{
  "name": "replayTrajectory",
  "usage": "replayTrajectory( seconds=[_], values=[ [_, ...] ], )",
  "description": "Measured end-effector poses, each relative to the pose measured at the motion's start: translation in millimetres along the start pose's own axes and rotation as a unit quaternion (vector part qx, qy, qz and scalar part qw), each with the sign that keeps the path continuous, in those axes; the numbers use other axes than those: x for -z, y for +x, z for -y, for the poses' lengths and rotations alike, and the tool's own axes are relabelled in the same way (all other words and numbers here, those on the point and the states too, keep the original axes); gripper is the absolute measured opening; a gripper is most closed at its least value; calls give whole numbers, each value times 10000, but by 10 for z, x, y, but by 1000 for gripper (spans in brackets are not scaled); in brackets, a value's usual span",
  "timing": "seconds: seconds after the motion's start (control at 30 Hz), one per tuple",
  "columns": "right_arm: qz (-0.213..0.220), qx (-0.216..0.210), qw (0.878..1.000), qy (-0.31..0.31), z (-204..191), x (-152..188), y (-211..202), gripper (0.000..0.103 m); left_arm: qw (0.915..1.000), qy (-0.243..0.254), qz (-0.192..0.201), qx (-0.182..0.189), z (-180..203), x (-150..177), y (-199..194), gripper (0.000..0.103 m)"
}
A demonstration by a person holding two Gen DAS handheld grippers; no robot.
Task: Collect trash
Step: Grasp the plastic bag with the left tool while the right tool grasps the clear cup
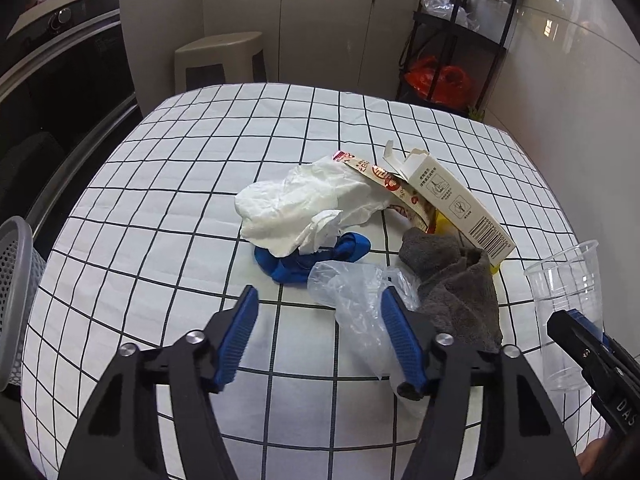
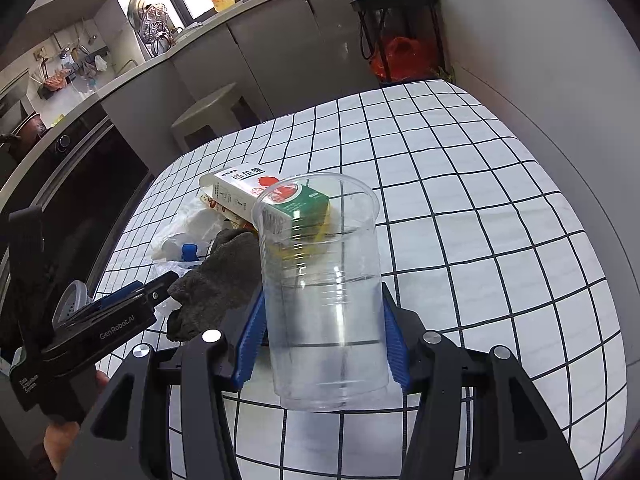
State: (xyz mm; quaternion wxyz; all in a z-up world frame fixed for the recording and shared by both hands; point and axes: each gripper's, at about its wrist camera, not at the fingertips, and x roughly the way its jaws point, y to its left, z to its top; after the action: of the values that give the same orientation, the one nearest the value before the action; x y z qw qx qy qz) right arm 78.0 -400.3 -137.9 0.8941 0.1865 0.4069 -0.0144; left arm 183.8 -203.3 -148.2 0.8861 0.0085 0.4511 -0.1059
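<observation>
A trash pile lies mid-table: crumpled white tissue [image 1: 304, 204], a blue balloon-like scrap [image 1: 312, 258], a clear plastic bag [image 1: 356, 300], a grey cloth [image 1: 456, 284], a white carton [image 1: 456, 200] and a printed wrapper [image 1: 396, 188]. My left gripper [image 1: 320, 300] is open, just in front of the pile, its right finger against the plastic bag. My right gripper [image 2: 322, 304] is shut on a clear plastic cup [image 2: 324, 280], held upright above the table. The cup [image 1: 568, 300] and right gripper also show at the right of the left wrist view.
A grey mesh bin [image 1: 16, 292] stands at the table's left edge. The checked tablecloth [image 2: 480, 208] covers the table. A stool [image 1: 220, 60], kitchen cabinets, an oven and a black shelf rack [image 1: 460, 40] with red bags stand beyond.
</observation>
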Motion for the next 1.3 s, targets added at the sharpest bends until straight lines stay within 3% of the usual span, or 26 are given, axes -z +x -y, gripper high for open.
replayTrajectory(
  seconds=[0.03,0.1,0.17,0.5,0.8,1.3],
  values=[
    [-1,-2,10000,2,1,0,-2,51,10000,19,-48,42,4,5,15,34],
    [6,-4,10000,-4,5,3,-5,51,9998,35,-157,135,9,21,41,14],
    [15,-7,10000,-7,7,2,-12,51,9996,22,-168,204,-3,39,27,7],
    [104,-46,9999,10,5,17,-77,51,9989,104,376,241,-113,-19,-462,4],
    [200,-143,9997,-52,-60,44,-138,51,9956,354,852,-157,-281,-31,-928,4],
    [190,-503,9958,-734,-824,374,-281,51,9938,162,1038,-369,-1062,323,-1538,4]
  ],
)
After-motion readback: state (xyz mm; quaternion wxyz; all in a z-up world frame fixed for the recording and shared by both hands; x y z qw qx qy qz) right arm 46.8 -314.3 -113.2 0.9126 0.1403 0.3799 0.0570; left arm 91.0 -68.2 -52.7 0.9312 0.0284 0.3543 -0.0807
